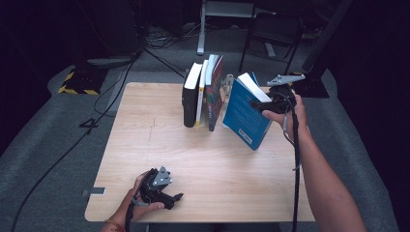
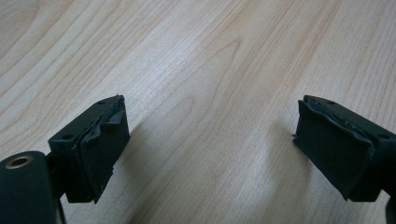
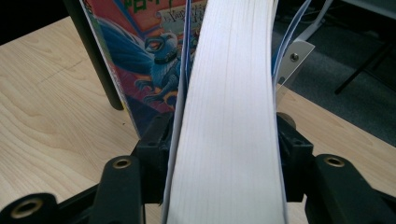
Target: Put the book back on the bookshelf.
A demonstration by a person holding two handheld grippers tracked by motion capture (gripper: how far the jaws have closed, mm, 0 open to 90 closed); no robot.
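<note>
Dark carpeted floor strewn with cables surrounds a pale wooden table [image 1: 145,145], where a row of upright books [image 1: 203,92] stands at twelve o'clock. Just beside it at two o'clock, a blue book [image 1: 244,113] is held tilted, pinched across its pages by the right gripper [image 1: 263,104]; a loose pinch could let it slide or topple the row. At seven o'clock the left gripper [image 1: 176,197] is rested, jaws spread.

Table [image 1: 145,145] evenly lit from above, dark surroundings, soft shadows, slightly blurry high view, no glare

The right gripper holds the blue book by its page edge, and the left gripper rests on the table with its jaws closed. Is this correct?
Not quite. In the left gripper view the left gripper has its jaws wide apart over the bare table, so it is open. The right gripper does hold the blue book.
</note>
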